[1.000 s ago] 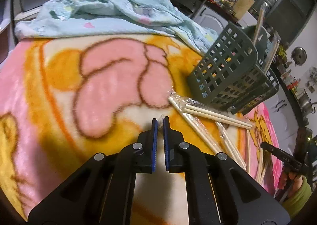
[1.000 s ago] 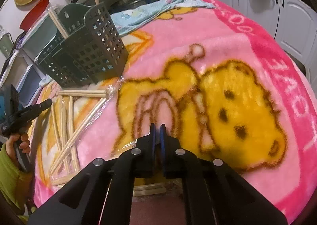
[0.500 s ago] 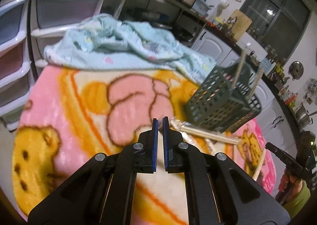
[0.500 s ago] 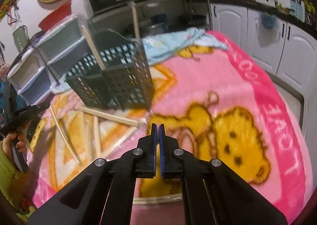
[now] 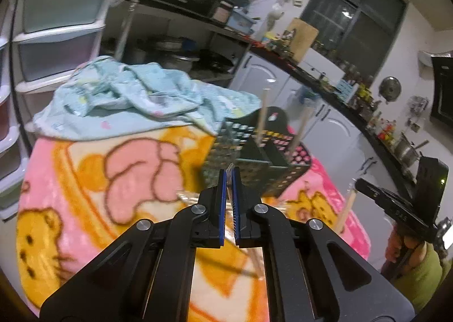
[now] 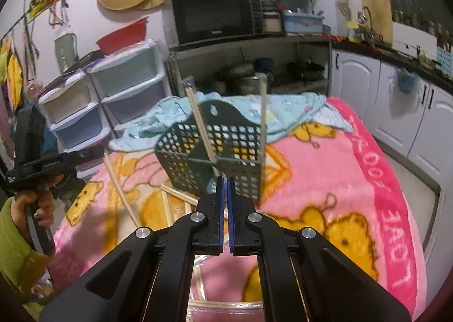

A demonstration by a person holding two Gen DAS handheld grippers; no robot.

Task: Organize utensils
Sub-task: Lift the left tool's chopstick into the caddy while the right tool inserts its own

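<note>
A dark green perforated utensil basket [image 5: 254, 160] [image 6: 198, 152] stands on the pink cartoon blanket [image 6: 339, 180], with two wooden chopsticks [image 6: 263, 123] upright in it. More wrapped chopsticks [image 6: 175, 194] lie loose in front of it. My left gripper [image 5: 230, 173] is shut. The right wrist view shows this left gripper [image 6: 97, 150] with a wrapped chopstick [image 6: 121, 191] hanging from its tips. My right gripper [image 6: 225, 179] is shut too. In the left wrist view the right gripper [image 5: 359, 181] holds another chopstick [image 5: 346, 208] that dangles above the blanket.
A crumpled light blue cloth [image 5: 127, 101] lies on the blanket behind the basket. Plastic drawer units [image 5: 56, 24] stand beyond the far left edge, white cabinets [image 6: 396, 101] along the right. A shelf with a microwave [image 6: 215, 16] is behind. A green sleeve [image 6: 17, 251] shows.
Both grippers have risen off the blanket, each carrying a chopstick up with it. The views now tilt higher and take in the basket top and the kitchen.
</note>
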